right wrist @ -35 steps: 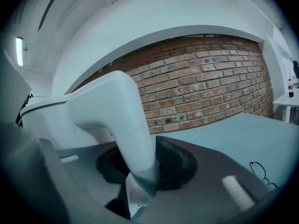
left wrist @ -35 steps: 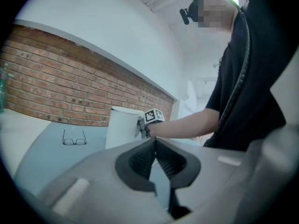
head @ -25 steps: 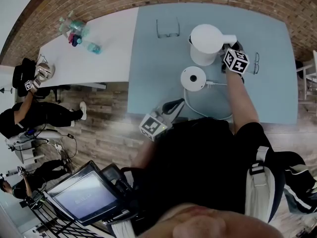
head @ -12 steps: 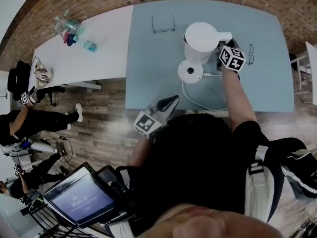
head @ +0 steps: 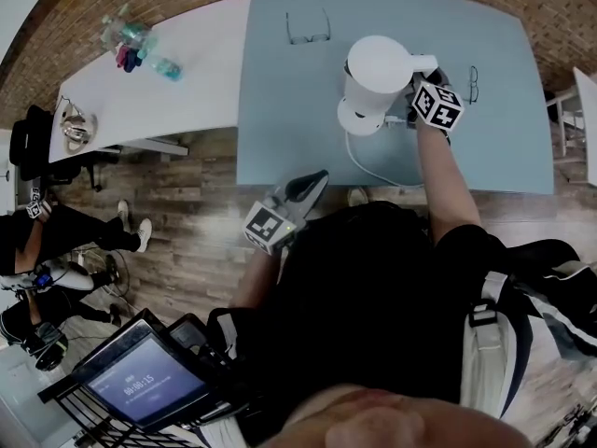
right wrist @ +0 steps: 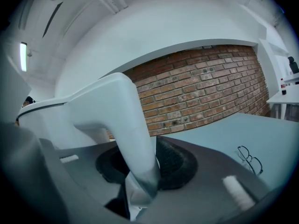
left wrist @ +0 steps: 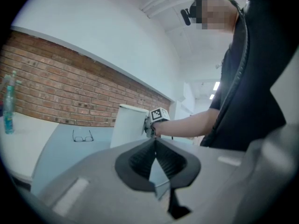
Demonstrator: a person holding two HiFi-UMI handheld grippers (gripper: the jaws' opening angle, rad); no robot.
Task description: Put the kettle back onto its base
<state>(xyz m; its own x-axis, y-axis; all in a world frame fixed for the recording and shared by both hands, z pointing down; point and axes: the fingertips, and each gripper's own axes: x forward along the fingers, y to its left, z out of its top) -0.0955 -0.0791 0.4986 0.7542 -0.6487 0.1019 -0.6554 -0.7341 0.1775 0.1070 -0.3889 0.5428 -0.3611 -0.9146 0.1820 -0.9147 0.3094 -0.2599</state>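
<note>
Head view: right claw (head: 417,84) grips the kettle handle (head: 423,65), left claw (head: 315,179) shut empty; keep kettle (head: 373,75) upright, lowering squarely onto the base (head: 354,123) beneath.

The right gripper (right wrist: 140,167) squeezes its dark fingers (right wrist: 176,164) on the white kettle (right wrist: 105,108) handle. Glasses (right wrist: 250,158) lie on the blue worktop (right wrist: 219,134) near a brick wall (right wrist: 201,92).
</note>
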